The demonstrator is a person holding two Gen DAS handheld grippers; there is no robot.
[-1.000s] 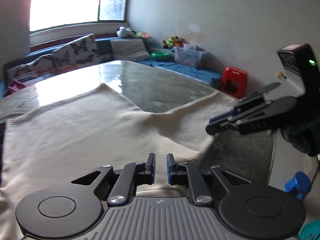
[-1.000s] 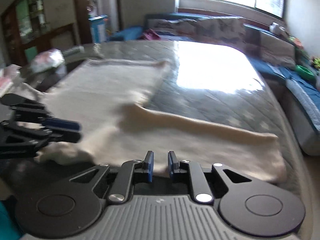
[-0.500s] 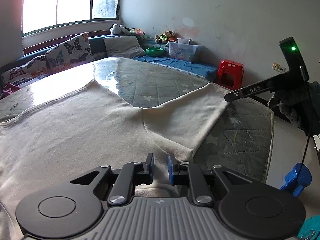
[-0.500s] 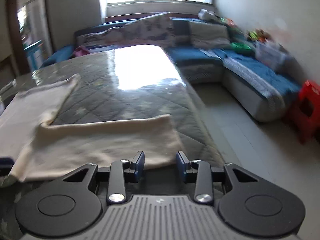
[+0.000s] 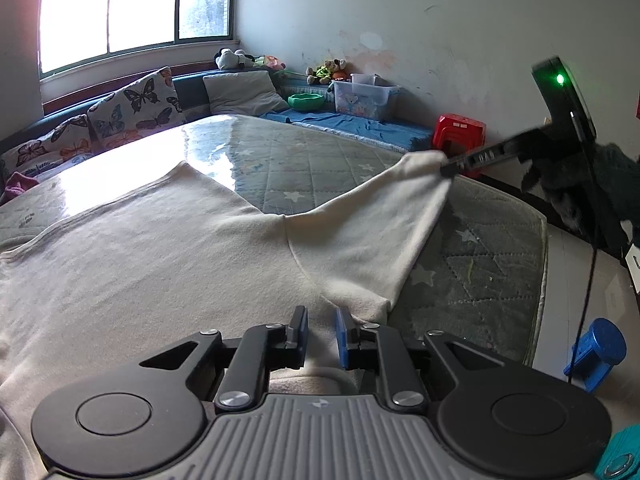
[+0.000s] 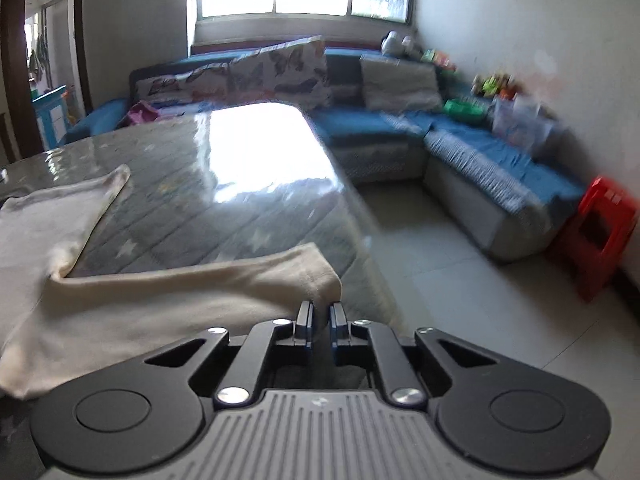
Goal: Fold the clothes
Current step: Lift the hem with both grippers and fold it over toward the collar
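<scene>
A cream long-sleeved shirt [image 5: 160, 260] lies spread on the quilted grey mattress [image 5: 480, 280]. My left gripper [image 5: 321, 334] sits low at the shirt's near edge, its jaws narrow with bunched cloth between the pads. The shirt's sleeve [image 5: 380, 220] runs to the right, and its cuff is raised off the mattress. My right gripper [image 5: 448, 169] is shut on that cuff, with a person's dark glove behind it. In the right wrist view the sleeve [image 6: 180, 304] ends between the right gripper [image 6: 320, 322] and its closed fingers.
The mattress edge [image 5: 540, 272] drops to a tiled floor on the right. A red stool [image 5: 460, 128] stands by the wall and a blue object [image 5: 596, 352] sits on the floor. A blue sofa [image 6: 500, 168] with cushions, a clear box and toys lines the far walls.
My right gripper swung away from near my left one to the sleeve's end, opened, then shut on the cuff and raised it. The left gripper stayed put.
</scene>
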